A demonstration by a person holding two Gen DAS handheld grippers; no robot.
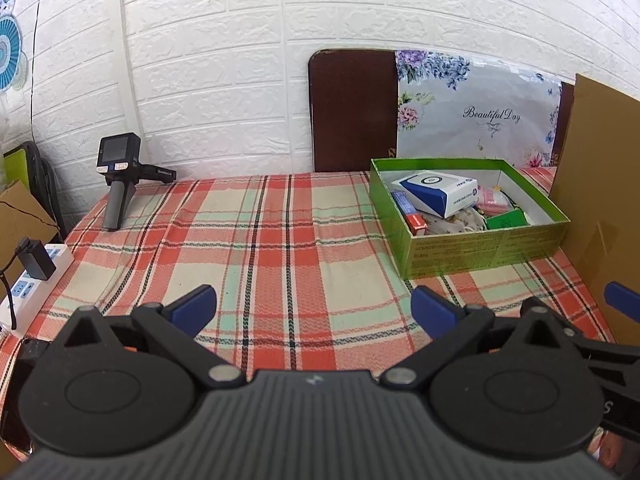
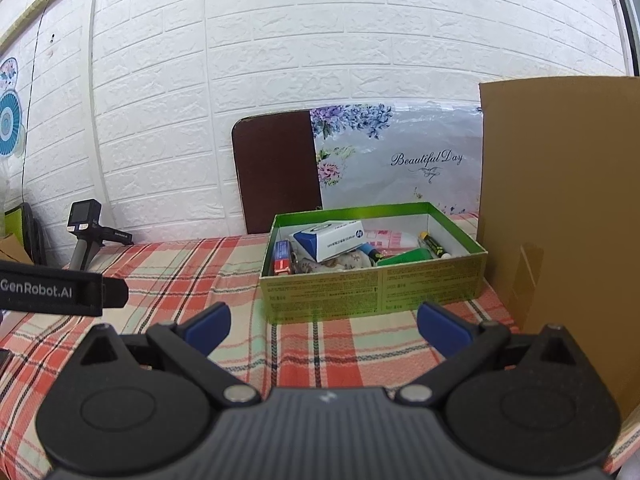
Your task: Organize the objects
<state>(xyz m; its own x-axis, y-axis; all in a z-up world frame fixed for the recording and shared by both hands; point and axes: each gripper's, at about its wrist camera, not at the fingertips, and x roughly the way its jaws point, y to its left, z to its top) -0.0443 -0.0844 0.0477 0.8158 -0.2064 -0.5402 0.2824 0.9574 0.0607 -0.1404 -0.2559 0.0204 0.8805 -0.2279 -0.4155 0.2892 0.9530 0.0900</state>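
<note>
A green box [image 1: 488, 246] stands on the plaid tablecloth [image 1: 256, 248] at the right, also in the right wrist view [image 2: 376, 288]. It holds a white and blue carton [image 1: 438, 192], a red and blue packet [image 1: 408, 212], pink items, a green piece and patterned cloth. The right wrist view also shows a black and yellow tube [image 2: 434, 246] inside. My left gripper [image 1: 314, 314] is open and empty over the cloth, left of the box. My right gripper [image 2: 324, 330] is open and empty just before the box's front wall.
A brown cardboard sheet [image 2: 560, 220] stands right of the box. A dark board with a floral "Beautiful Day" sheet [image 1: 476, 112] leans on the white brick wall. A handheld camera device [image 1: 118, 176] stands at the far left. A power strip [image 1: 28, 284] lies off the left edge.
</note>
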